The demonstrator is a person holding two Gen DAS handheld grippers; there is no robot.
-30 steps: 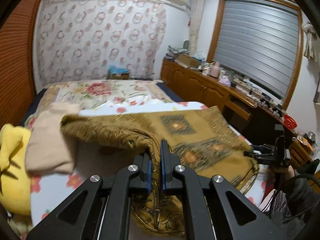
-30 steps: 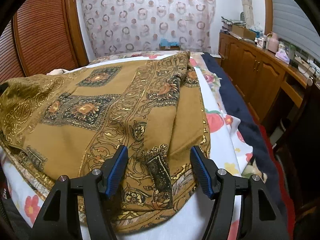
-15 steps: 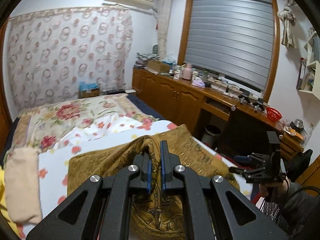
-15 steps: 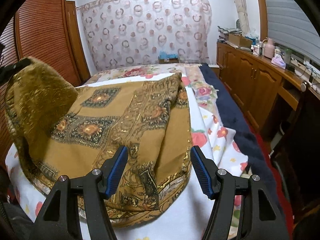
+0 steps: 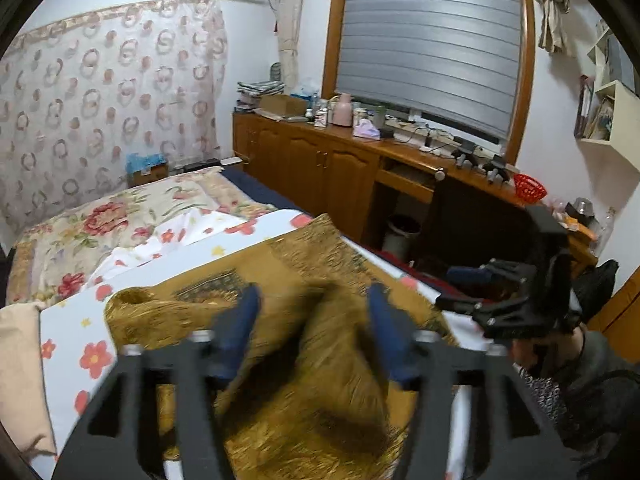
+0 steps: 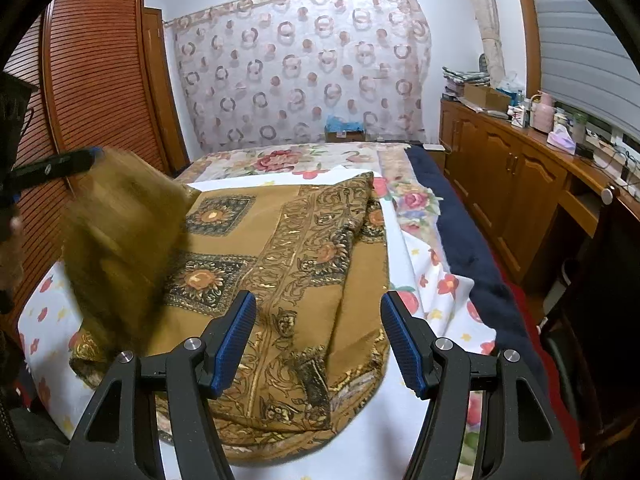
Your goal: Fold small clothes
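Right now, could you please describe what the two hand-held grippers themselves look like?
Both look alike: the right hand-held gripper has a matte black angular frame with triangular cut-outs, silver round bolt heads, and ribbed blue pads on its fingers. The left hand-held gripper, though blurred, shows the same black frame and blue pads.

Left gripper (image 5: 312, 332) jaws opening over golden cloth (image 5: 320, 392).
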